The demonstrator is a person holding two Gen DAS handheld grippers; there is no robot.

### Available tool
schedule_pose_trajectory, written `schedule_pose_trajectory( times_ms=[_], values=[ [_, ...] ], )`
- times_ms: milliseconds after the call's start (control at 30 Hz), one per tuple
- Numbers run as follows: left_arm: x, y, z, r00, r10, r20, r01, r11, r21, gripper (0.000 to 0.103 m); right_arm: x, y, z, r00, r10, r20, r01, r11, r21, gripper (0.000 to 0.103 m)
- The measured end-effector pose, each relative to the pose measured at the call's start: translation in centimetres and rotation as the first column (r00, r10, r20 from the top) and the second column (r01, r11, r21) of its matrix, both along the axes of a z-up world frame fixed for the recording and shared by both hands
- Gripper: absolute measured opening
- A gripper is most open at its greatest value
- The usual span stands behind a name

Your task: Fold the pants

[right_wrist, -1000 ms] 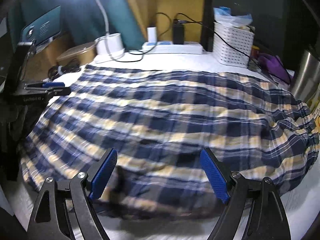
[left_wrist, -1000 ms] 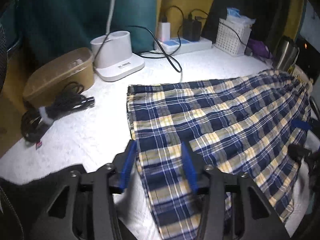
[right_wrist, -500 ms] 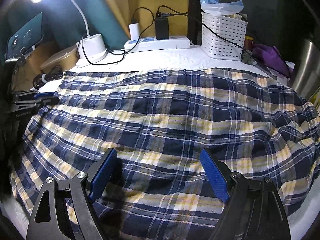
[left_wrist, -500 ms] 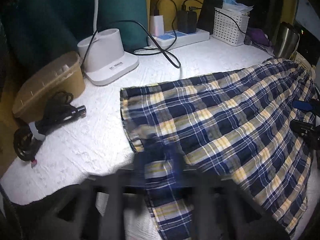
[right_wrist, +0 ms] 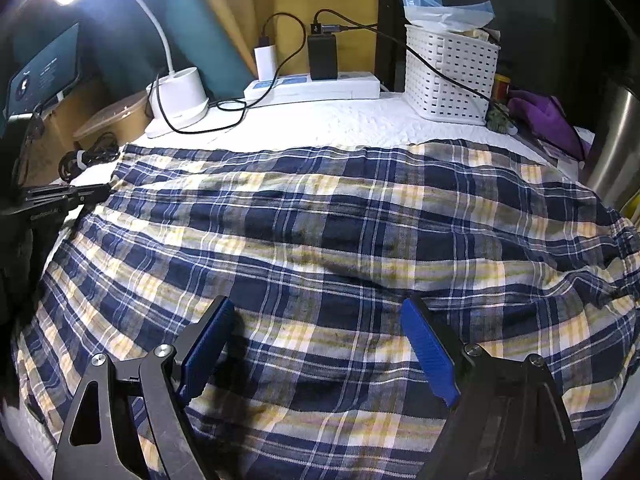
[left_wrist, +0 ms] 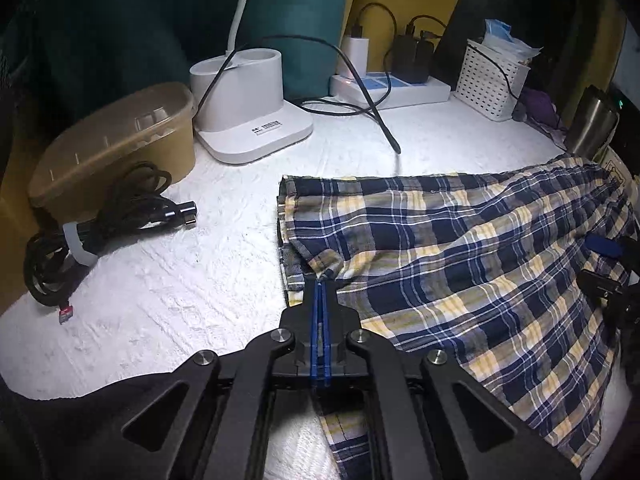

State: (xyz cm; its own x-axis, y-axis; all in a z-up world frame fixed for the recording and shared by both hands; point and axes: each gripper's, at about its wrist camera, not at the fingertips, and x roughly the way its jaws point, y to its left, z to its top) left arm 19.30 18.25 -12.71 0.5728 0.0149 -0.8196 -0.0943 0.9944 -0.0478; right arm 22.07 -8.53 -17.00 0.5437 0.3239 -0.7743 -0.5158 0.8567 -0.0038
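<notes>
Blue, yellow and white plaid pants (left_wrist: 460, 248) lie spread on the white table cover (left_wrist: 180, 280), leg hems toward the left. My left gripper (left_wrist: 321, 280) is shut on a pinch of the top cloth layer near the hem, which rises in a small peak at the blue pads. In the right wrist view the pants (right_wrist: 320, 232) fill the middle, and my right gripper (right_wrist: 318, 308) hovers open just above the cloth with nothing pinched. The left gripper (right_wrist: 92, 192) shows at the pants' left edge. The right gripper (left_wrist: 600, 264) appears at the left wrist view's right side.
Behind the pants stand a white lamp base (left_wrist: 248, 92), a brown lidded container (left_wrist: 112, 136), a power strip (left_wrist: 396, 88) with chargers and a white basket (left_wrist: 492, 76). A coiled black cable (left_wrist: 100, 216) lies at the left. A steel cup (left_wrist: 592, 124) stands at the right.
My left gripper has closed on the cloth near the hem and bunched it into a small peak. My right gripper has come slightly lower over the pants, still open.
</notes>
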Motion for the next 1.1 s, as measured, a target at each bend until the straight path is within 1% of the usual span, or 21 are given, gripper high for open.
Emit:
schedule_pose_trajectory(
  times_ms=[100,133,167,200,233,267,333,400,467,500,667,700,800,967,1100],
  values=[
    [0.1,-0.4,0.1,1.000,0.003,-0.004,-0.003,1.000,0.014,0.002,-0.1,0.1,0.0,1.000,-0.002,0.004,0.002,1.000,-0.008,0.087],
    [0.0,-0.4,0.4,1.000,0.009,0.004,-0.009,1.000,0.003,0.005,-0.1,0.1,0.0,1.000,-0.006,0.005,0.006,1.000,-0.007,0.087],
    [-0.1,-0.3,0.6,1.000,0.016,0.013,-0.016,1.000,-0.007,0.010,-0.2,-0.1,0.1,1.000,-0.013,0.007,0.013,1.000,-0.007,0.087],
    [-0.2,-0.3,0.9,0.999,0.025,0.025,-0.024,1.000,-0.015,0.031,-0.2,-0.1,0.1,1.000,-0.018,0.009,0.018,1.000,-0.008,0.087],
    [-0.4,-0.2,1.4,0.998,0.034,0.043,-0.033,0.999,-0.025,0.056,-0.4,-0.2,0.2,1.000,-0.024,0.012,0.024,1.000,-0.010,0.087],
    [-0.8,-0.2,2.0,0.997,0.046,0.067,-0.044,0.999,-0.033,0.061,-0.6,-0.4,0.2,0.999,-0.032,0.016,0.032,0.999,-0.010,0.087],
    [-1.3,-0.2,2.9,0.994,0.053,0.095,-0.049,0.998,-0.043,0.062,-1.2,-0.9,0.5,0.999,-0.050,0.022,0.050,0.999,-0.009,0.087],
    [-1.7,-0.4,3.4,0.993,0.055,0.100,-0.051,0.998,-0.042,0.062,-1.9,-1.7,0.9,0.997,-0.070,0.031,0.070,0.998,0.001,0.088],
    [-2.2,-0.7,4.0,0.993,0.056,0.107,-0.051,0.998,-0.047,0.062,-2.6,-2.5,1.3,0.995,-0.090,0.041,0.090,0.996,0.007,0.092],
    [-2.5,-1.0,4.2,0.992,0.051,0.112,-0.046,0.998,-0.048,0.062,-3.0,-3.1,1.6,0.993,-0.104,0.048,0.103,0.995,0.009,0.094],
    [-4.0,-3.2,4.9,0.989,0.010,0.145,0.000,0.998,-0.066,0.062,-4.8,-5.9,2.5,0.985,-0.157,0.068,0.156,0.988,0.019,0.095],
    [-4.2,-3.8,4.9,0.989,-0.001,0.146,0.011,0.997,-0.070,0.062,-5.1,-6.6,2.7,0.983,-0.168,0.071,0.166,0.986,0.024,0.095],
    [-5.2,-5.9,5.0,0.988,-0.029,0.151,0.047,0.992,-0.116,0.062,-6.0,-8.5,3.1,0.976,-0.204,0.077,0.202,0.979,0.036,0.095],
    [-6.0,-9.0,4.7,0.989,-0.072,0.131,0.088,0.989,-0.115,0.063,-6.9,-11.9,3.1,0.963,-0.260,0.063,0.257,0.965,0.057,0.096],
    [-6.2,-10.4,4.3,0.991,-0.073,0.108,0.086,0.990,-0.116,0.063,-6.6,-14.8,2.6,0.948,-0.316,0.017,0.313,0.944,0.107,0.098]
  ],
)
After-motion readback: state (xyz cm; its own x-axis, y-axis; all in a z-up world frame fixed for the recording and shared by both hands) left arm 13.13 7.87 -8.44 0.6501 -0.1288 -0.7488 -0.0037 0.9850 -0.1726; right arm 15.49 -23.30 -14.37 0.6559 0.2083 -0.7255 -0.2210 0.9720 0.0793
